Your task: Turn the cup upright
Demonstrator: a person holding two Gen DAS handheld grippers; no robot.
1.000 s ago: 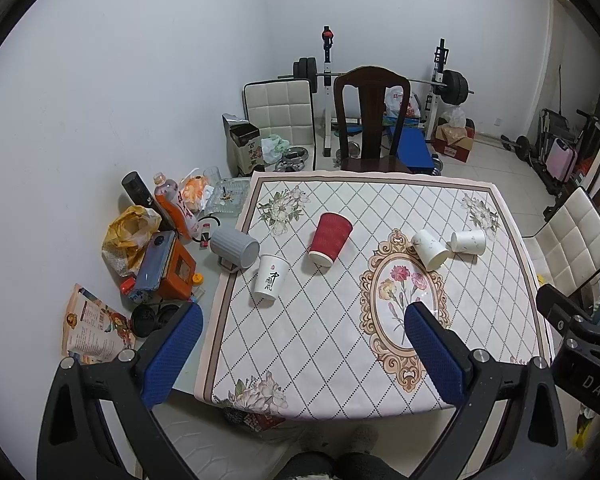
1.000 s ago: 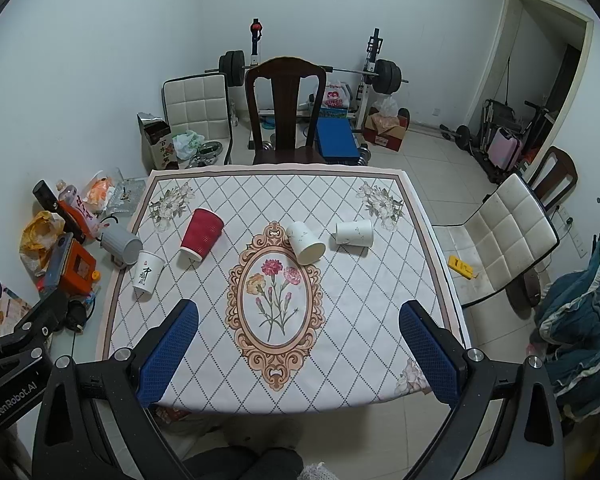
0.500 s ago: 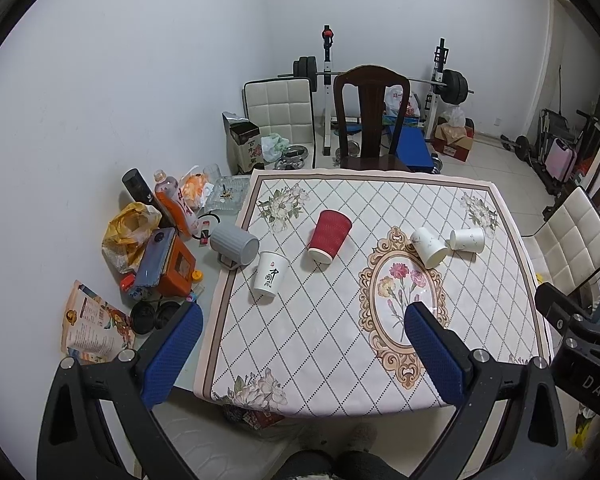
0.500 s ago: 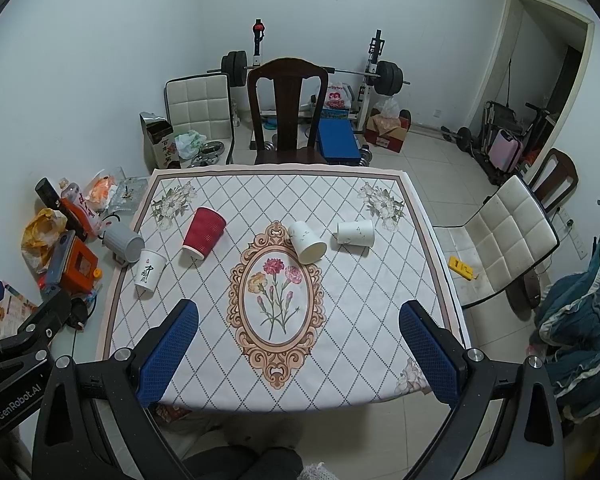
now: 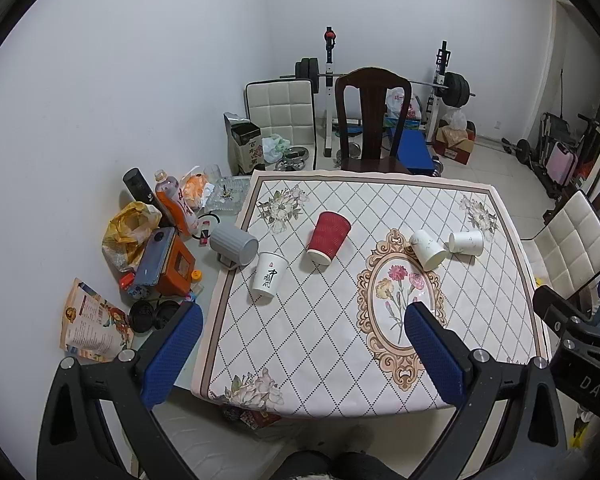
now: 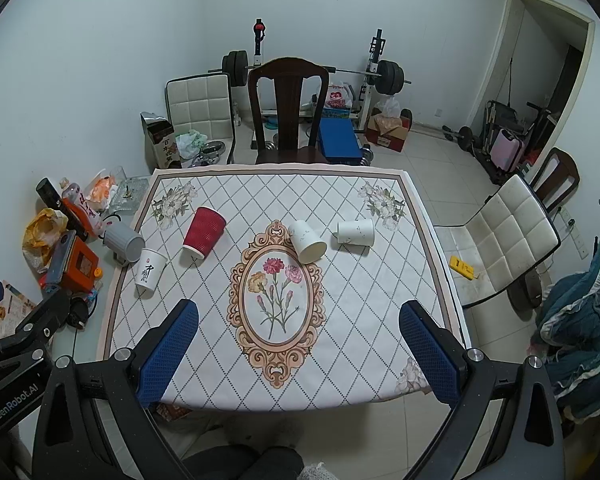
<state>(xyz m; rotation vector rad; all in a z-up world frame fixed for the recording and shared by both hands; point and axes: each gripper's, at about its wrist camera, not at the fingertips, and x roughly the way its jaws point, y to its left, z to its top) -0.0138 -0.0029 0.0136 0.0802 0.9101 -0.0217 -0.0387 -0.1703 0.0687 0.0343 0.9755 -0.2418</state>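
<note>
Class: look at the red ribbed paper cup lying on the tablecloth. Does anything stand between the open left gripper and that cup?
Nothing visible does. Only bare patterned tablecloth lies between the left gripper and the red ribbed paper cup. The white paper cup with black writing lies left of that path.

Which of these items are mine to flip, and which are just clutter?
Job:
red ribbed paper cup
white paper cup with black calligraphy
white marbled cup nearer the centre
white marbled cup to its right
grey ribbed mug

Lying about:
orange box
yellow plastic bag
dark wooden chair
</note>
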